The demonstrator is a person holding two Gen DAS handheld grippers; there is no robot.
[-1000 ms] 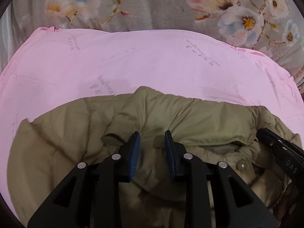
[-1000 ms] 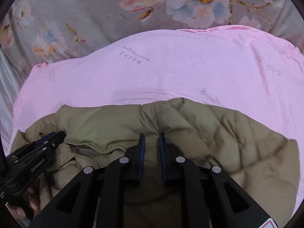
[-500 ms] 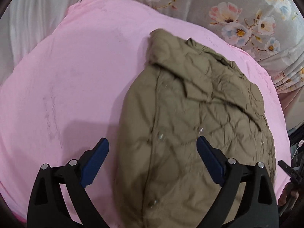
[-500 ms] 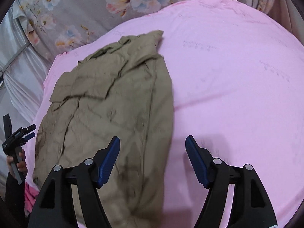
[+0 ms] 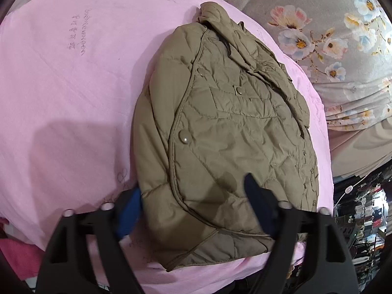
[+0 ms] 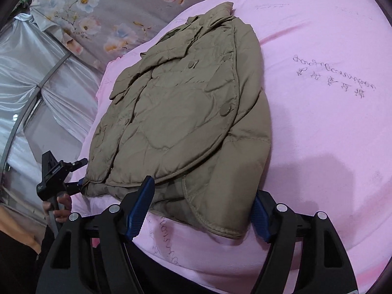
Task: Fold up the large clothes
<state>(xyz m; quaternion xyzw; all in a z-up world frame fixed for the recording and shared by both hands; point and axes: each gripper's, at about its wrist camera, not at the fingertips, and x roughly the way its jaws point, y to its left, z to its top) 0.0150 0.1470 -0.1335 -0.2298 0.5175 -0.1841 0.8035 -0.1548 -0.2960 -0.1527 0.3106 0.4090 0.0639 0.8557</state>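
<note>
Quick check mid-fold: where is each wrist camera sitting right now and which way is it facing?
Left wrist: on the left gripper, looking down across the olive jacket on the pink sheet; own fingers straddle the near hem, open.
Right wrist: on the right gripper, looking down at the jacket's other near corner; own fingers, plus the person's hand holding the left gripper at frame left.
Shared: jacket, pink sheet, floral bedding.

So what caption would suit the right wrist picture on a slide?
Open right tongs poised at the near hem of a folded olive jacket lying on a pink sheet.
</note>
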